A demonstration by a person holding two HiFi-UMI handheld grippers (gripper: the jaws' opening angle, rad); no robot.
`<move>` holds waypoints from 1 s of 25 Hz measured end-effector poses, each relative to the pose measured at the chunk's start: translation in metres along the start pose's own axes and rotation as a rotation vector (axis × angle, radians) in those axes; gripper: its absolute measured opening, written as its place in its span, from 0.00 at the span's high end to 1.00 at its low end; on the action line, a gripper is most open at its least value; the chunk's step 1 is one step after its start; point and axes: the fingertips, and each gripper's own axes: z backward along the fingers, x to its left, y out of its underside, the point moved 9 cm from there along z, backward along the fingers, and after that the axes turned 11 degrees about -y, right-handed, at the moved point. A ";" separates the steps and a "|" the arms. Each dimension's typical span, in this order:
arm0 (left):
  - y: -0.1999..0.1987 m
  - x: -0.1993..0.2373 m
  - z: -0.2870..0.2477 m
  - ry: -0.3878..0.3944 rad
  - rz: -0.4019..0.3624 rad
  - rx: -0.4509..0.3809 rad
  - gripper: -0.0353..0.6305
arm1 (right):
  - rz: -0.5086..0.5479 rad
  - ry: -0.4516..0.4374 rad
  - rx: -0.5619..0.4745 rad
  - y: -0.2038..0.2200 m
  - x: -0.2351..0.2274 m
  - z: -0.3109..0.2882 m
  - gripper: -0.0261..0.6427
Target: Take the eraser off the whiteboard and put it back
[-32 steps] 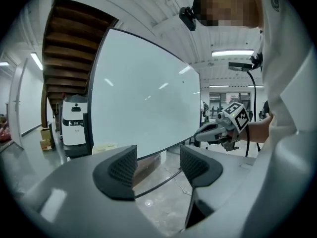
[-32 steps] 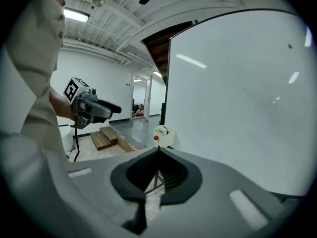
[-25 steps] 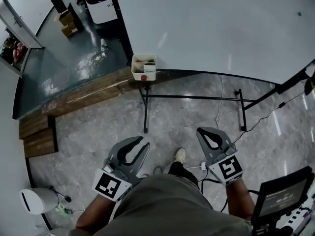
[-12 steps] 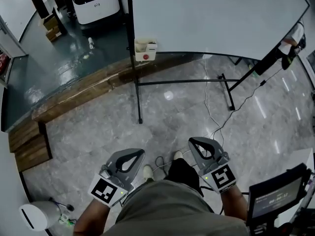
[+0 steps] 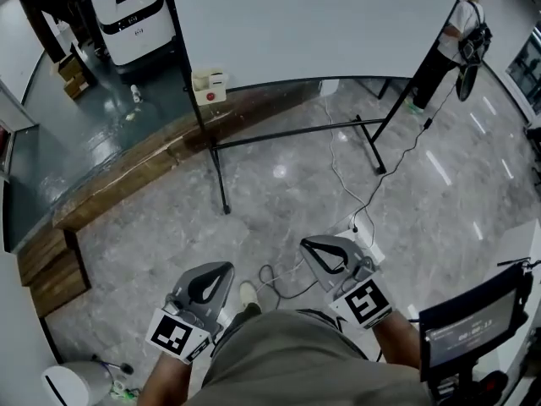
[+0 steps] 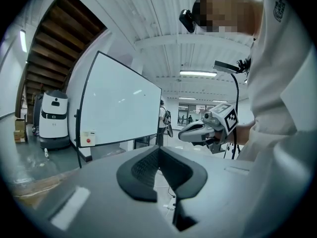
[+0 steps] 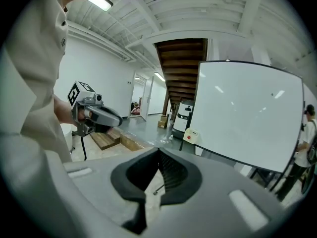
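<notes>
Person has backed off: the large white whiteboard [image 5: 313,24] on its black tube stand [image 5: 287,134] sits farther away in the head view than a second ago, with grey stone floor [image 5: 279,201] between. Jaws of the left gripper [image 5: 224,268], slightly apart a second ago, are now pressed together on nothing. The right gripper [image 5: 308,244] is likewise closed and empty.

Read: the eraser is in neither tool, so the put-back looks done.

Likely spot: the small white box [image 5: 209,85] with a red dot, at the board's lower left corner, well apart from both grippers. The eraser itself is too small to single out, so its heading and long axis cannot be told.
</notes>
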 end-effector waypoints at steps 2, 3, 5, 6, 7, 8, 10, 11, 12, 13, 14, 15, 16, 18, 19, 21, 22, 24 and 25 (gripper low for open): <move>-0.007 -0.035 -0.001 0.003 -0.017 -0.020 0.94 | 0.005 0.006 -0.019 0.010 0.007 0.033 0.96; -0.010 -0.053 -0.003 0.005 -0.023 -0.029 0.94 | 0.001 0.011 -0.029 0.017 0.010 0.050 0.96; -0.013 -0.089 -0.005 0.009 -0.033 -0.037 0.94 | -0.017 0.018 -0.040 0.033 0.013 0.081 0.96; -0.013 -0.105 -0.003 0.007 -0.041 -0.035 0.94 | -0.024 0.017 -0.040 0.040 0.016 0.095 0.96; -0.012 -0.121 0.000 0.002 -0.048 -0.030 0.94 | -0.030 0.015 -0.041 0.047 0.018 0.108 0.96; -0.011 -0.136 0.003 -0.007 -0.051 -0.026 0.94 | -0.034 0.011 -0.043 0.054 0.022 0.122 0.96; -0.008 -0.164 0.012 -0.030 -0.042 -0.018 0.94 | -0.032 0.002 -0.043 0.067 0.029 0.146 0.96; -0.006 -0.178 0.019 -0.040 -0.033 -0.012 0.94 | -0.026 -0.003 -0.040 0.071 0.035 0.158 0.96; -0.006 -0.191 0.028 -0.048 -0.026 -0.004 0.94 | -0.017 -0.008 -0.035 0.074 0.042 0.170 0.96; -0.006 -0.203 0.038 -0.052 -0.022 0.007 0.94 | -0.015 -0.009 -0.032 0.075 0.049 0.181 0.96; -0.007 -0.214 0.046 -0.052 -0.021 0.017 0.94 | -0.023 -0.006 -0.034 0.075 0.056 0.192 0.96; -0.006 -0.223 0.052 -0.049 -0.023 0.025 0.94 | -0.032 -0.001 -0.038 0.075 0.061 0.200 0.96; -0.004 -0.230 0.054 -0.046 -0.026 0.031 0.94 | -0.035 0.004 -0.039 0.078 0.065 0.206 0.96; 0.003 -0.237 0.050 -0.039 -0.028 0.035 0.94 | -0.036 0.017 -0.037 0.088 0.067 0.214 0.96; 0.005 -0.238 0.046 -0.031 -0.032 0.032 0.94 | -0.041 0.026 -0.042 0.091 0.067 0.216 0.96; 0.002 -0.235 0.035 -0.005 -0.047 0.020 0.94 | -0.051 0.048 -0.056 0.093 0.065 0.218 0.96; -0.001 -0.233 0.029 0.011 -0.056 0.011 0.94 | -0.051 0.059 -0.061 0.092 0.063 0.218 0.96; -0.007 -0.230 0.020 0.041 -0.069 -0.002 0.94 | -0.045 0.077 -0.065 0.089 0.059 0.219 0.96; -0.009 -0.230 0.016 0.054 -0.073 -0.004 0.94 | -0.046 0.086 -0.067 0.087 0.058 0.220 0.96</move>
